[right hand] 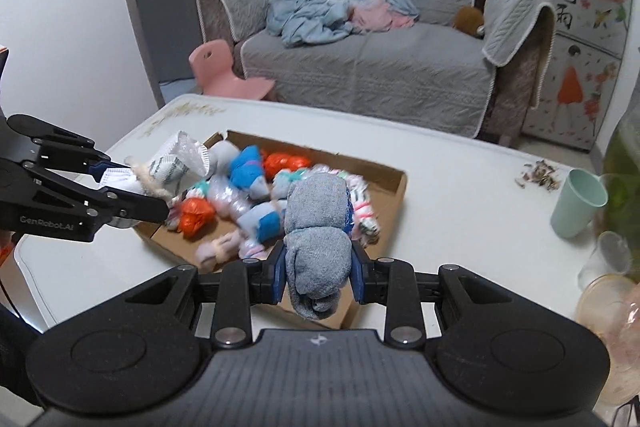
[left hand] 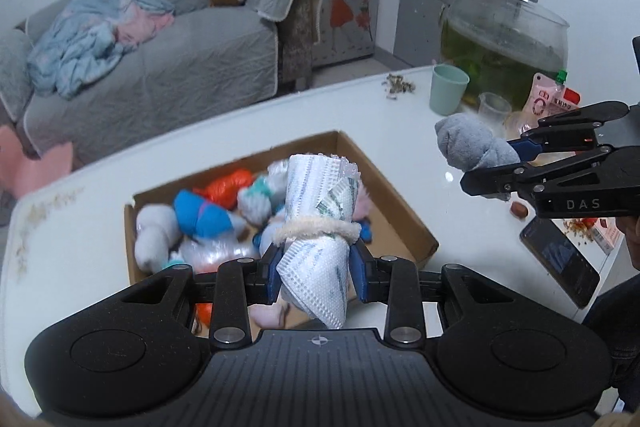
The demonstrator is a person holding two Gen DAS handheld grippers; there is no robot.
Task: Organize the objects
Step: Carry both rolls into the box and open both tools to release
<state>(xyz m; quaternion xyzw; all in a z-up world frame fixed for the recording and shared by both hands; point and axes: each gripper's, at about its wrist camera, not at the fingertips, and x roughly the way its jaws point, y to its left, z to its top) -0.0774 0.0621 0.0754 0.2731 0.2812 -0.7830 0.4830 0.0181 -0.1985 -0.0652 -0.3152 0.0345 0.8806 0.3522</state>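
We see both views lit by soft, even, cool indoor light, with only faint shadows under the cardboard box [left hand: 404,223] and a pale glare on the glossy white table [left hand: 420,131]. Motion blur smears the bundles in the box and the far sofa [right hand: 372,67], while the gripper bodies up close stay sharp. Fisheye bending curves the table edge and walls, and the corners go black.

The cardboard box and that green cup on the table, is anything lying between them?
No. In the right wrist view the white tabletop between the cardboard box and the green cup is bare; the scattered husks lie farther back.
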